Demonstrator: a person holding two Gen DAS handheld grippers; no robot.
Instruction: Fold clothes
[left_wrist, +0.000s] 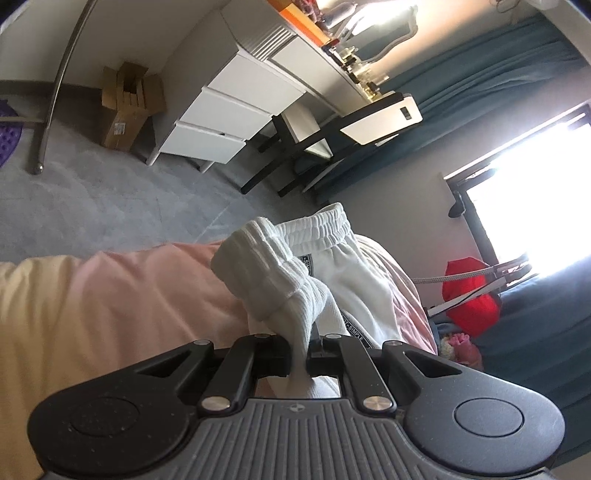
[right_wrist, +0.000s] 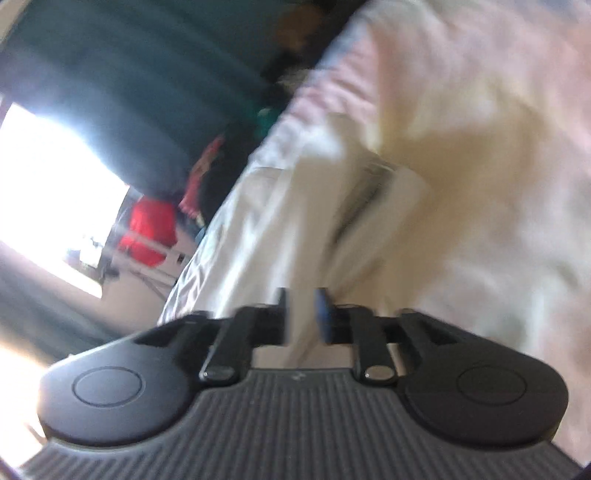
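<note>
Left wrist view first: a pink and cream bedspread (left_wrist: 110, 302) fills the left side, and on it lie white trousers (left_wrist: 354, 280), their gathered elastic waistband (left_wrist: 325, 225) toward the far edge of the bed. Nearer the camera, a ribbed cuff (left_wrist: 266, 266) of the same trousers is bunched and lifted, and the left gripper (left_wrist: 306, 350) has its jaws closed tight on the cloth just below that cuff, pinching a thin fold. To the right, beyond the bed, is a red bag (left_wrist: 469, 295) under a bright window.

Right wrist view, blurred: the red bag sits at the left, then the bed edge, then the pale trouser leg (right_wrist: 295, 229) running away from the right gripper (right_wrist: 301, 314). Its jaws stand partly apart with cloth showing through the gap, but the pads do not seem to press on it.

By the look of it, the trousers are light, soft and floppy, thick enough to hold a crease loosely. They will sag and slide on the smooth bedspread if dragged. Good places to hold are the firm edges: the cuffs and the waistband, which bunch without slipping. A pinch in the middle of a leg would likely lift only one layer.
</note>
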